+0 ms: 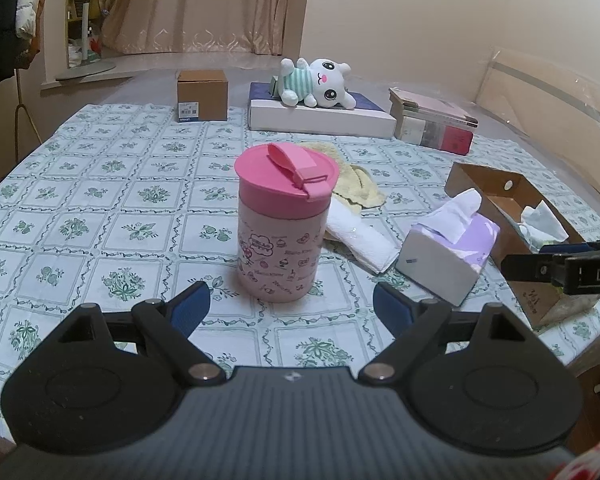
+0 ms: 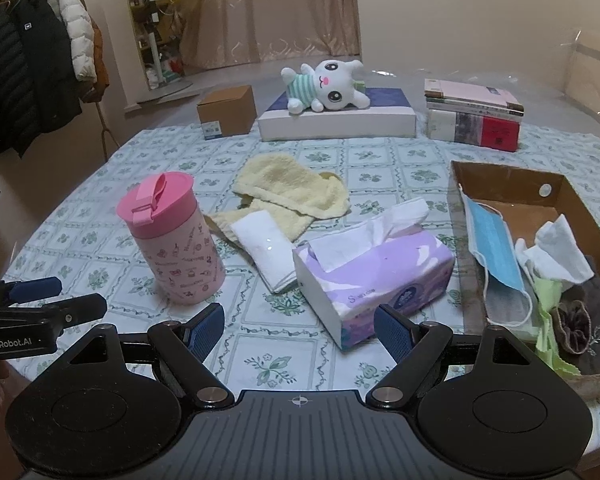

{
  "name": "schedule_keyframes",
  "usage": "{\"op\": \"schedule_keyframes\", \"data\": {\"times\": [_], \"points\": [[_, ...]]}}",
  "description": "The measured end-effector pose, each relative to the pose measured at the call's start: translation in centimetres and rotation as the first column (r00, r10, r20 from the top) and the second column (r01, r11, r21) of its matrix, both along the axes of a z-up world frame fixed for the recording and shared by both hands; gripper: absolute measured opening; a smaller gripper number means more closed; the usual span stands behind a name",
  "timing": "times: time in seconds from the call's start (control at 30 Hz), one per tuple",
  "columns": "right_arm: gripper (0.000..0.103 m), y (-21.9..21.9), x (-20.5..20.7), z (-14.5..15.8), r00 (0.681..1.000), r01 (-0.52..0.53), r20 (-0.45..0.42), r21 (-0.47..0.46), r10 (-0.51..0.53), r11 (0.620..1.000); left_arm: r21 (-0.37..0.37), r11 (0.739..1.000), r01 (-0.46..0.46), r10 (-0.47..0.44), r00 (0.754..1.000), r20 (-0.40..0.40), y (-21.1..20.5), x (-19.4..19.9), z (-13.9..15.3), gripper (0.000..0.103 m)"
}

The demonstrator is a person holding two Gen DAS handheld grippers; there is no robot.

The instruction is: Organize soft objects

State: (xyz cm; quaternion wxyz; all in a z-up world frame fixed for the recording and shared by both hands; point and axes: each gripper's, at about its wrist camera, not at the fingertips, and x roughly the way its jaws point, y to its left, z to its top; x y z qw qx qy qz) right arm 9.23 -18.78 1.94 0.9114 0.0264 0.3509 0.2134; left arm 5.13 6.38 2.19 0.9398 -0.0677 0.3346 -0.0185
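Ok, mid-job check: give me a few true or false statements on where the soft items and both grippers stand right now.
1. The blue face mask lies inside the cardboard tray. True.
2. The right gripper is shut on the tissue pack. False: it is open and holds nothing.
3. The plush toy lies on the flat white box. True.
4. The yellow towel is already in the tray. False: it lies on the tablecloth, behind the pink cup.
5. The left gripper grips the pink cup. False: it is open, short of the cup.
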Motion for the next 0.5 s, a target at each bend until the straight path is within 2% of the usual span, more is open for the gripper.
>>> {"op": "schedule_keyframes", "data": {"times": [0.23, 0.5], "points": [[0.082, 1.6, 1.3, -0.5, 0.996, -0.079, 0.036, -0.004, 0.079, 0.997, -0.002, 1.0, 0.016, -0.016, 1.0, -0.002, 1.2, 0.9, -0.6, 0.087], [0.082, 4.4, 4.5, -1.4, 0.97, -0.214, 0.088, -0.114, 0.225, 0.97, 0.017, 0.997, 0.077, -0.077, 0.997, -0.001, 3.4, 2.7, -1.2, 0.087]]}}
